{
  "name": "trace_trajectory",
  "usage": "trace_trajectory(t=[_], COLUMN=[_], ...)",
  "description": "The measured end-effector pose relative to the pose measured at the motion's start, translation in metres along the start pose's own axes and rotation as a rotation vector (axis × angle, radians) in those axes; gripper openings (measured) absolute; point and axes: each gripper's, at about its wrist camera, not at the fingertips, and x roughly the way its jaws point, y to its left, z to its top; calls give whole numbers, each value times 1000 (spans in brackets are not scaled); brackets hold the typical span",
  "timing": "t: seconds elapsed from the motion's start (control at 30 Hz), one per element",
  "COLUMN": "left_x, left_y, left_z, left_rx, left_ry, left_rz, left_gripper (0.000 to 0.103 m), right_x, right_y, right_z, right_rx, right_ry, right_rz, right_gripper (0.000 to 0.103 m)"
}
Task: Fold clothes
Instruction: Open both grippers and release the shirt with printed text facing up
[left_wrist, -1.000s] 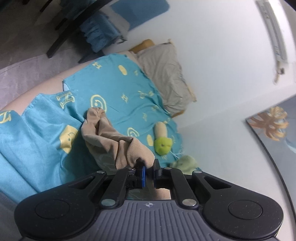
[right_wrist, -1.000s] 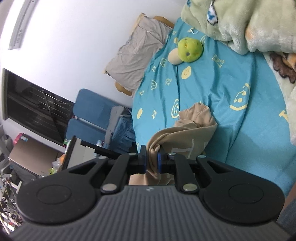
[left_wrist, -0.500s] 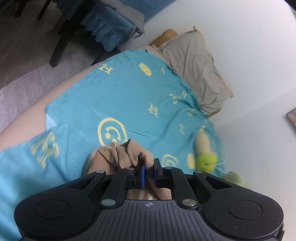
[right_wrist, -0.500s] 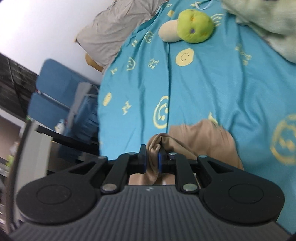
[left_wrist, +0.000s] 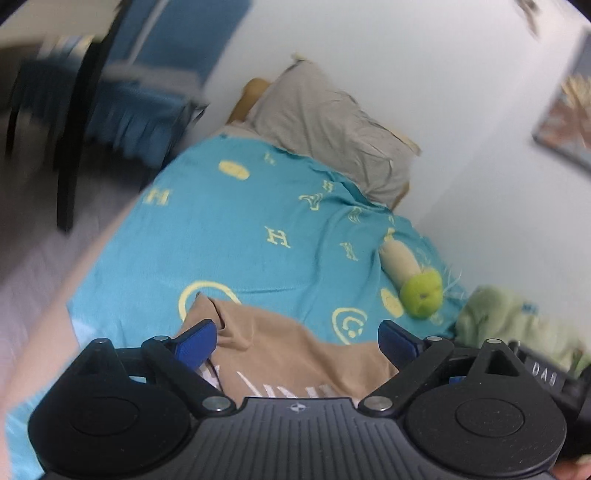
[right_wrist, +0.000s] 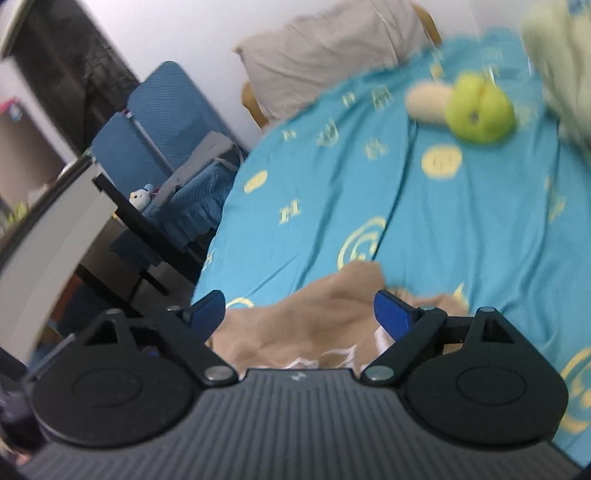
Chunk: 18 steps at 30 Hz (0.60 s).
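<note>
A tan garment (left_wrist: 291, 350) with white lettering lies on the turquoise bedspread (left_wrist: 236, 236), close under both cameras. My left gripper (left_wrist: 297, 338) stands open just above it, blue pads spread wide and nothing between them. In the right wrist view the same tan garment (right_wrist: 306, 325) lies rumpled below my right gripper (right_wrist: 300, 314), which is open too and holds nothing. The near part of the garment is hidden behind both gripper bodies.
A green and beige plush toy (left_wrist: 417, 284) lies toward the wall, a pale green blanket (left_wrist: 513, 321) beside it. A grey pillow (left_wrist: 332, 136) sits at the bed's head. Blue chairs (right_wrist: 162, 110) and a dark table leg (left_wrist: 70, 147) stand off the bed's left edge.
Both grippers were shut on the tan garment, lowering it to the bed; now both are open and the garment lies released on the bedspread.
</note>
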Motion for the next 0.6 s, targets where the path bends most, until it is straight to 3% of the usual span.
trace_trajectory(t=[0.03,0.07,0.13,0.23,0.3,0.5,0.6], left_x=[1,6,20,37,38,3,-11], left_y=[-4,-4,-3,-2,-6,-15,-15], left_z=[-2,-5,-14,-27,-31,-32,-42], left_rx=[29,37,54,109,152,158,150], left_ry=[2,24,76,135,138,136,155], left_rz=[12,30,64,129,148,137,160], left_gripper=[95,95,95,94,94,92,92], right_x=[-3,-5,5,31,32,-20,-35], right_y=[4,7,7,0,3,6,6], right_z=[-1,-2,-8,-22,-30,-29,-38], right_rx=[-36,-72,-94,-102,-142,-104,-113], right_ry=[-9,-17,15,87,79,7,15], right_rz=[-4,-8,-37,-66,-89,-57,-92], right_gripper=[87,74,66,64,64,65,64])
